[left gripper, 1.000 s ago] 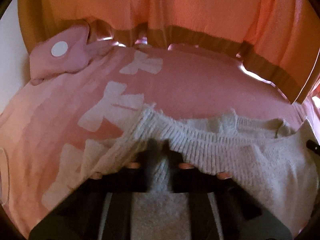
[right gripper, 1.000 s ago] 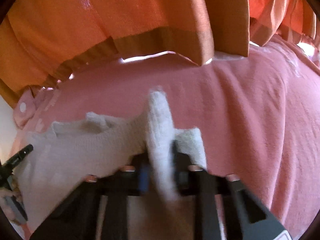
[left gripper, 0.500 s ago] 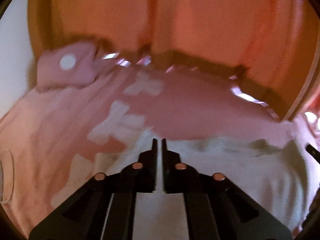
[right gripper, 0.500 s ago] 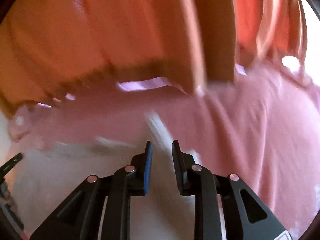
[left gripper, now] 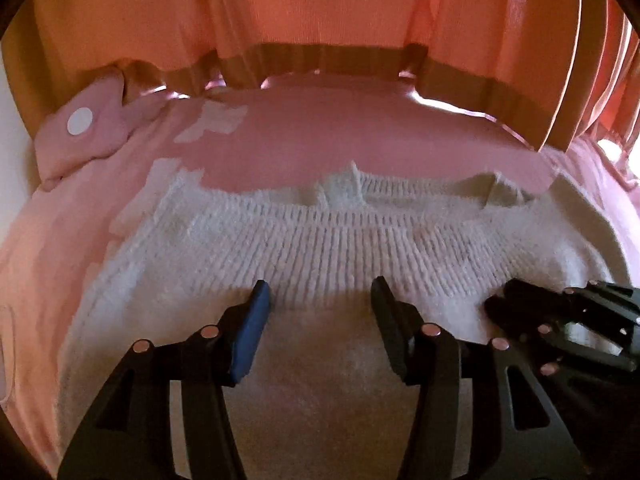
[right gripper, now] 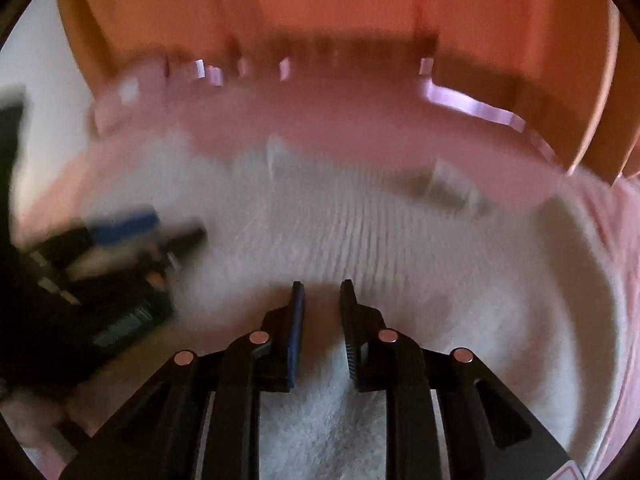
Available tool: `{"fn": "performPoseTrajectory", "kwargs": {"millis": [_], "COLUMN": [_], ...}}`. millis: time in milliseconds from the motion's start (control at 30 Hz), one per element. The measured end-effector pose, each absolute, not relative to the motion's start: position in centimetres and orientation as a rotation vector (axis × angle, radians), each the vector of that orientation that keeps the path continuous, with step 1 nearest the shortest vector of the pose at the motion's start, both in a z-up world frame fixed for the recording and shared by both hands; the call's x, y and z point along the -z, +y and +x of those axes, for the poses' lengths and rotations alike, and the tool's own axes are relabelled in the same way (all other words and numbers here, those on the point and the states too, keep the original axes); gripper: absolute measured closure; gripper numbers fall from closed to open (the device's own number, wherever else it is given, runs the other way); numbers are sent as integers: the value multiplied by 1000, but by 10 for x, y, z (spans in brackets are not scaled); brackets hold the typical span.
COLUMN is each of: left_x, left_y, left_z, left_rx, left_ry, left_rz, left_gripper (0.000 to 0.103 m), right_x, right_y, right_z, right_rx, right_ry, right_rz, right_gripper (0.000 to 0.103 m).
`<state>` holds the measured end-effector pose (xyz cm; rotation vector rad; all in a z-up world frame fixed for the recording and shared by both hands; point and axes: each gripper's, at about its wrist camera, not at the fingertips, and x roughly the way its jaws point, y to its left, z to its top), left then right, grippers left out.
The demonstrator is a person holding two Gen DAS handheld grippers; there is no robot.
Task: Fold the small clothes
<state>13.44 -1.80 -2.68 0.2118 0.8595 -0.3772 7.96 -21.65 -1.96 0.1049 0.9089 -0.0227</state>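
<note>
A white knit sweater [left gripper: 340, 240] lies spread on a pink bedspread [left gripper: 320, 132], its ribbed edge on the far side. My left gripper [left gripper: 320, 282] hovers over the sweater's near part. Its jaws are opening wide and only the cloth below shows between them. The right gripper [left gripper: 496, 304] pokes in from the right edge of that view, just above the knit. In the right wrist view, which is blurred by motion, my right gripper [right gripper: 322, 283] has a narrow gap that is closing, with no cloth pinched over the sweater [right gripper: 440, 280]. The left gripper [right gripper: 176, 236] shows at the left.
A pink pillow with a white dot [left gripper: 80, 136] sits at the bed's far left corner. Orange curtains [left gripper: 320, 8] hang along the far side of the bed. A pale wall [right gripper: 60, 60] stands on the left. White patches [left gripper: 216, 124] pattern the bedspread.
Both grippers have let go of the sweater's ribbed edge and drawn back. The raised folds have dropped flat. The left jaws have widened, and the two grippers are closer together.
</note>
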Motion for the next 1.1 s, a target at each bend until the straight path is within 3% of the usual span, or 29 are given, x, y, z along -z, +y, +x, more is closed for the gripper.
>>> {"fn": "performPoseTrajectory", "kwargs": {"millis": [100,200,667,900,1100], "left_x": [24,26,25,9,1], "left_y": [-21,-21,-21,0,37], "left_z": [128,129,129,131,153], "left_rx": [373,368,364,374,280], "left_ry": [838,844,840,821,815], "left_rz": [236,238,250,158,58], "left_gripper": [52,52,51,51,43], "right_x": [5,22,16,-2,-11], "right_y": [-211,-207,-209,-215,-244], "right_z": [69,78,80,77,88], "right_rx": [3,-4,-2,24,116], "right_ry": [853,927,918,826,782], "right_rz": [116,117,131,170,190], "right_gripper": [83,82,79,79,79]}}
